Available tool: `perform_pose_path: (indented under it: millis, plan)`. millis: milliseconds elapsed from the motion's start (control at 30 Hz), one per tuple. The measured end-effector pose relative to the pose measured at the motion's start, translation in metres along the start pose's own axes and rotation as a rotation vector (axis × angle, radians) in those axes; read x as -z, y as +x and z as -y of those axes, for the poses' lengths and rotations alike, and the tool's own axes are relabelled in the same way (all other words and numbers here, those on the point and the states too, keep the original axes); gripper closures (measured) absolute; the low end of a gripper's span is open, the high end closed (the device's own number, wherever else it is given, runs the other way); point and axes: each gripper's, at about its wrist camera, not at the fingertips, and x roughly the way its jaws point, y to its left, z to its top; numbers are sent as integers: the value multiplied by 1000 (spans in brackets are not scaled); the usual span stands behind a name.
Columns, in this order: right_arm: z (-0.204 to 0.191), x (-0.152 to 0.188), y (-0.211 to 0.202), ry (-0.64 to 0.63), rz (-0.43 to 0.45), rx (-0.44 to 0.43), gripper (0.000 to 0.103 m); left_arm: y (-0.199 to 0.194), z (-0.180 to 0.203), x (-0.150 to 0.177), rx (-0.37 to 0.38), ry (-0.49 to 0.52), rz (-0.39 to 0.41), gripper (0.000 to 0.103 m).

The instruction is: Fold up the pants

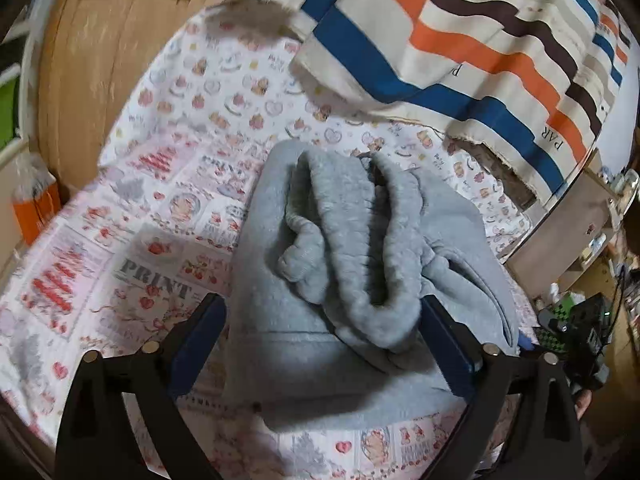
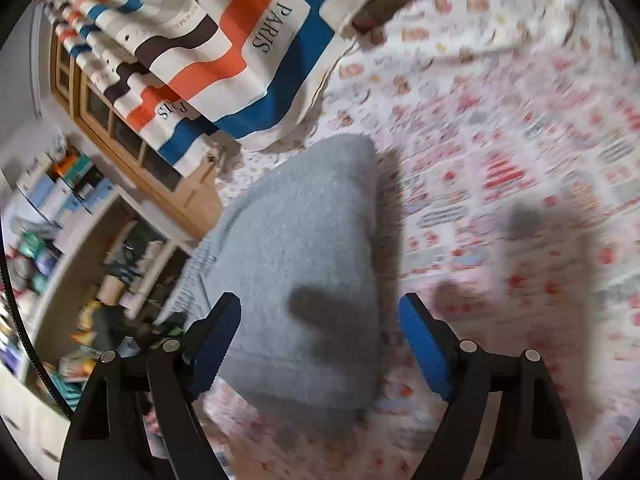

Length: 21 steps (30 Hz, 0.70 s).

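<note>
Grey fleece pants (image 1: 320, 264) lie bunched and folded over on a bed sheet printed with pink and red pictures (image 1: 132, 216). Their ribbed waistband is rumpled on top. My left gripper (image 1: 322, 320) is open, its blue pads on either side of the near part of the pile, just above it. In the right wrist view the pants (image 2: 304, 248) show as a smooth folded grey bundle. My right gripper (image 2: 320, 320) is open, its jaws standing wide on either side of the bundle's near end. The right gripper (image 1: 568, 332) shows at the right edge of the left wrist view.
A striped blanket (image 1: 460, 40) in blue, orange and brown lies at the head of the bed, also in the right wrist view (image 2: 224, 52). A wooden door (image 1: 88, 60) stands at the left. Cluttered shelves (image 2: 72, 248) stand beside the bed.
</note>
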Motion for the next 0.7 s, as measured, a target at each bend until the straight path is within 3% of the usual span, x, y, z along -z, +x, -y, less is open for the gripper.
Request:
perform_pose_path:
  millis: [200,367,567,700]
  plan:
    - [-3,-4,31,-49,-36,76,17,19,-9,-4,72,-23,-47,0]
    - [-1,-16,43,-34,-23,33,16,33,-9,-9,94,-47,-68,0]
    - [4,-26,67,15,-88,-44,10,43,-5,-14,83,-27,-64,0]
    - [-2,-26,80,-16,-90,-44,8,47,-8,-17,97,-35,-82,0]
